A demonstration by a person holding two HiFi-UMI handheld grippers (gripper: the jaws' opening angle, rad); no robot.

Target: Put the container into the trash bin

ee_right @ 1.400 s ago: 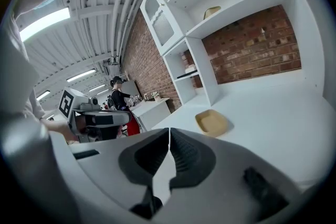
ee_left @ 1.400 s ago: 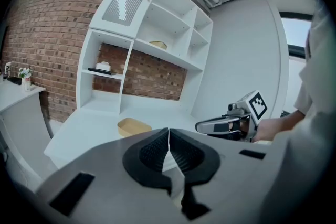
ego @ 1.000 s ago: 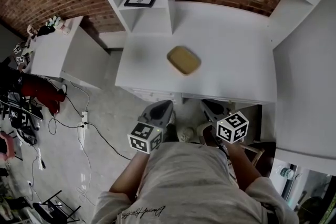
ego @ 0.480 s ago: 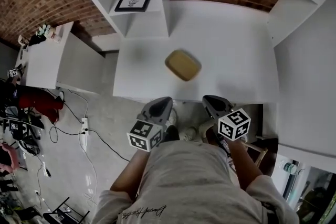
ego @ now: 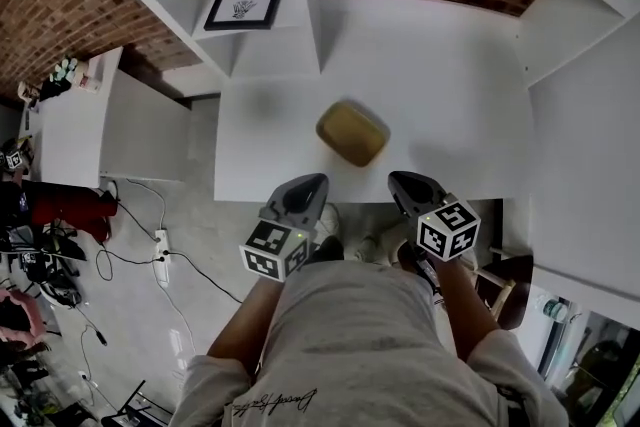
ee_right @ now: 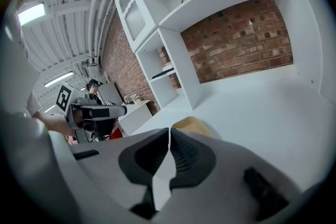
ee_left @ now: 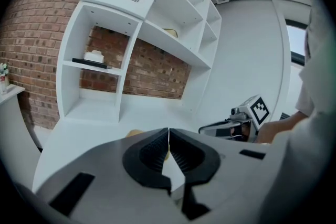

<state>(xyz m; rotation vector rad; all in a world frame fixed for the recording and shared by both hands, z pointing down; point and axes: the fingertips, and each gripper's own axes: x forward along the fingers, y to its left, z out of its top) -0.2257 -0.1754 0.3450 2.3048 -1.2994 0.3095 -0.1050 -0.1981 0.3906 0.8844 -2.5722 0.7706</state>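
The left gripper [ego: 316, 179] and the right gripper [ego: 396, 178] share one build: a smooth grey wedge-shaped shell that narrows to two black jaws, with finely ribbed inner pads [ee_left: 152, 152] and a rounded cut-out behind the tips. Each carries a white cube at its rear, the left cube [ego: 273, 248] and the right cube [ego: 448, 228], faced with black square markers and showing a small green light at one edge. The person wears a light grey short-sleeved T-shirt [ego: 360, 345] with dark script lettering [ego: 275, 405] near the hem.
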